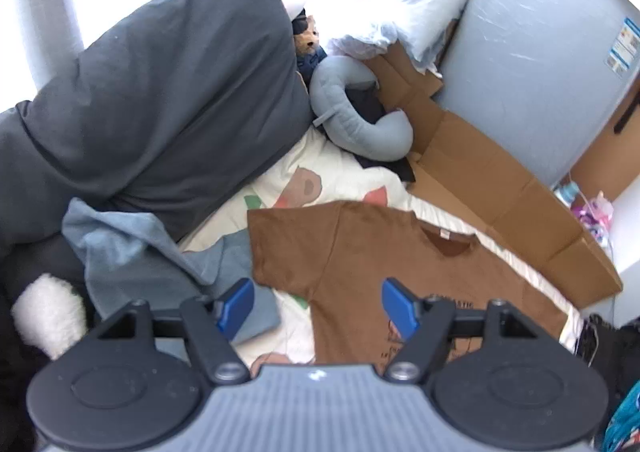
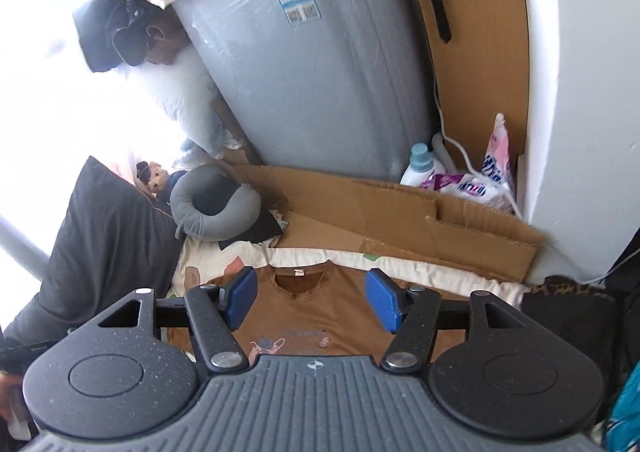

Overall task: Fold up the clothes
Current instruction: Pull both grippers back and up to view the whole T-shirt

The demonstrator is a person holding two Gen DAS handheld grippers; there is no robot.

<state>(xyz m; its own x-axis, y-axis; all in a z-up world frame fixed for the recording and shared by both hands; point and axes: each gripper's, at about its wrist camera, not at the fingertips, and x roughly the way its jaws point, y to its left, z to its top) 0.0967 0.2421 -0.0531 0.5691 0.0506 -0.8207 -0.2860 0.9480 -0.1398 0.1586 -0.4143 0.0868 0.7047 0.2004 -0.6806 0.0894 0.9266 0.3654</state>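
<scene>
The brown shirt lies flat on the bed, collar far. Both hand-held grippers, left and right, hang above it, jaws apart, empty. Risk: grabbing the sheet underneath too, or snagging the blue cloth at left.

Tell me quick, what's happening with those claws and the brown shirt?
Left gripper open, empty. Right gripper open, empty. Brown T-shirt spread flat, unfolded. Blue-grey garment beside its sleeve.
</scene>
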